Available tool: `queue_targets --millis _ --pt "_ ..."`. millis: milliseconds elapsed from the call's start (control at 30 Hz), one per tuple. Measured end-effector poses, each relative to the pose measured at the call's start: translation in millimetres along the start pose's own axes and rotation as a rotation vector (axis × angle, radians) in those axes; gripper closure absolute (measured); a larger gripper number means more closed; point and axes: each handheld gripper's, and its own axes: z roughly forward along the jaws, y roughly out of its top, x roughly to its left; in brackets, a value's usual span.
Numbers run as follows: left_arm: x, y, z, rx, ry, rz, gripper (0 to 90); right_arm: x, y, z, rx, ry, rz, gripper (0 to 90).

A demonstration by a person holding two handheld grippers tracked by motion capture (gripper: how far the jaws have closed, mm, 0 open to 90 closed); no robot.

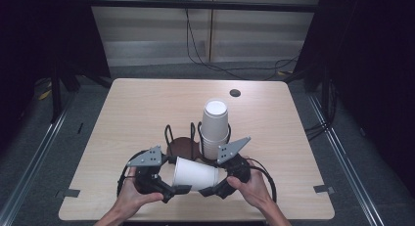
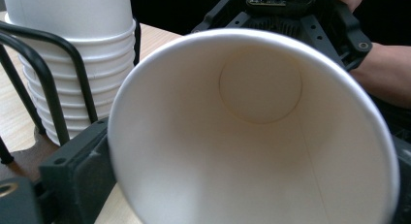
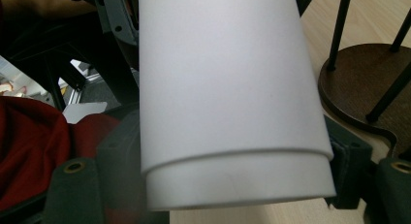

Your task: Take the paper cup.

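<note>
Both the left tongs [image 1: 180, 189] and the right tongs [image 1: 207, 191] clamp one white paper cup [image 1: 195, 173] held sideways just above the worktop [image 1: 132, 108], in front of a wire rack [image 1: 182, 144] holding stacked cups [image 1: 215, 127].

A light wooden counter [image 1: 147, 108] with rounded corners sits mid-frame, a small dark round hole [image 1: 235, 93] near its far edge. Grey floor [image 1: 372, 187] surrounds it. At the top, a pale panelled wall [image 1: 147, 30] with black cables [image 1: 205, 59] hanging down; dark curtains [image 1: 44, 30] fill both upper corners.
</note>
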Motion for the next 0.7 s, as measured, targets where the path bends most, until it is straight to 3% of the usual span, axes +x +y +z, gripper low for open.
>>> queue_targets --millis 200,300,500,700 --pt "1.2 1.1 1.8 -0.008 -0.015 0.007 2.7 -0.1 0.2 0.1 -0.001 0.0 0.001 24.7" --pt "-1.4 6.1 1.8 0.05 -0.007 0.034 4.0 0.2 0.6 3.0 0.02 -0.001 -0.009 24.8" --pt "4.1 8.4 -4.5 0.04 -0.055 0.009 9.1 -0.9 -0.8 3.2 0.003 0.017 0.002 24.9" --pt "-0.9 12.3 -7.2 0.066 -0.052 0.025 11.6 -1.3 -1.7 5.6 0.01 0.025 0.003 23.9"
